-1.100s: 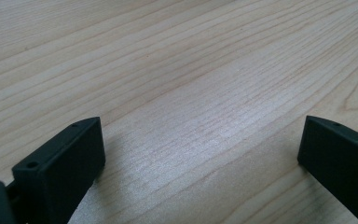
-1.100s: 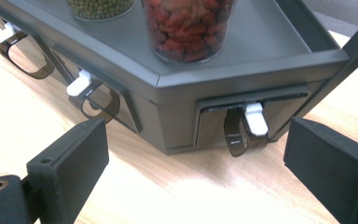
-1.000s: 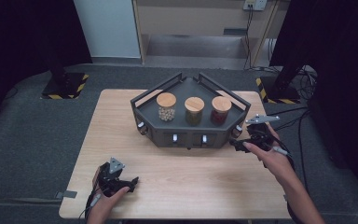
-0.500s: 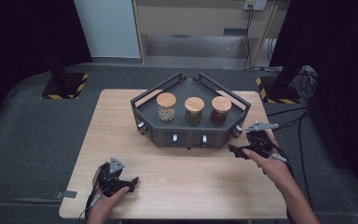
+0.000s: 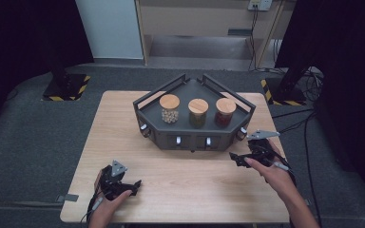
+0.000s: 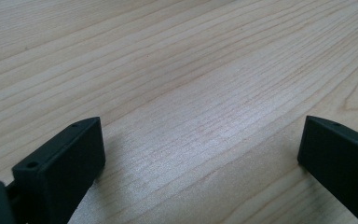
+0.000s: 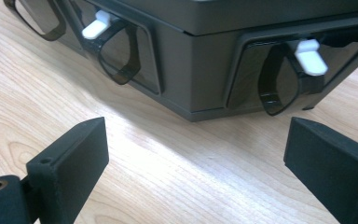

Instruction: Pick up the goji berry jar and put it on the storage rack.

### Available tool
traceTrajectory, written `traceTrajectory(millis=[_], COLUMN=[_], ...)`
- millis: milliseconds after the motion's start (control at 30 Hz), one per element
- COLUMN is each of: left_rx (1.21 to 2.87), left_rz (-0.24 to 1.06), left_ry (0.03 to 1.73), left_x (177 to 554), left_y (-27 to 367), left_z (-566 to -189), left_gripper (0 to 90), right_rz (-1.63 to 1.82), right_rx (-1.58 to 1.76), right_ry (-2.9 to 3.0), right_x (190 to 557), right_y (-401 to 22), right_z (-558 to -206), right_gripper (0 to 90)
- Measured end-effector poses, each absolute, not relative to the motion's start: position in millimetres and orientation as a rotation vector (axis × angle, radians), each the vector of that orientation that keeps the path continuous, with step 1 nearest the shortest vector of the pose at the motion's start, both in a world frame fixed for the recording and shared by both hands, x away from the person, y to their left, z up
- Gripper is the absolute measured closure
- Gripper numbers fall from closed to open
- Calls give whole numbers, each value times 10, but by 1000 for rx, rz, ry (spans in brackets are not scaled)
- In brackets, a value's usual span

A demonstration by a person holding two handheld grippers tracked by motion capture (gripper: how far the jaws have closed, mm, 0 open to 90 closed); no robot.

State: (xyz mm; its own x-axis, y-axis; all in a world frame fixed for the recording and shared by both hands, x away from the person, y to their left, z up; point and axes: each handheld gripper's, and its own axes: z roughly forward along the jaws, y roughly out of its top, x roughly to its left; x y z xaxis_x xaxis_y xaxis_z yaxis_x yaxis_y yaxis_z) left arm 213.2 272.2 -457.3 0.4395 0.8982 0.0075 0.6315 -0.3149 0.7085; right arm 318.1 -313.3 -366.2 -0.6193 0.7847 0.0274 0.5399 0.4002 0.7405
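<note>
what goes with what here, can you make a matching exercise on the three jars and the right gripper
Things:
1. left jar
2. middle jar
3. right jar
4. right gripper

Descriptions:
A. dark red contents
B. jaws open, empty, near the dark tray's front right corner
C. pale round pieces
D. greenish contents

Pairs: 1-C, 2-D, 3-A, 4-B
</note>
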Motion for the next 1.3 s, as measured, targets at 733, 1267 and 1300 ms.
traceTrajectory(millis=[733,1267,1300], left_rx=[2056,2054,2054], left_rz=[542,543,544], left_ry=[1282,1283,1283], left_x=[2129,2126,2126], left_y=[2718,2715,2715], left_z=[-4574,-4574,-4574], left_gripper=[0,0,0], right_rz=[1049,1047,1045], right_rx=[1135,1124,1117], right_ry=[2378,2396,2399], right_x=[3038,2950,2948], right_y=[-3012,-2937,-2930], right_z=[-3880,-4007,-4011], right_gripper=[65,65,65])
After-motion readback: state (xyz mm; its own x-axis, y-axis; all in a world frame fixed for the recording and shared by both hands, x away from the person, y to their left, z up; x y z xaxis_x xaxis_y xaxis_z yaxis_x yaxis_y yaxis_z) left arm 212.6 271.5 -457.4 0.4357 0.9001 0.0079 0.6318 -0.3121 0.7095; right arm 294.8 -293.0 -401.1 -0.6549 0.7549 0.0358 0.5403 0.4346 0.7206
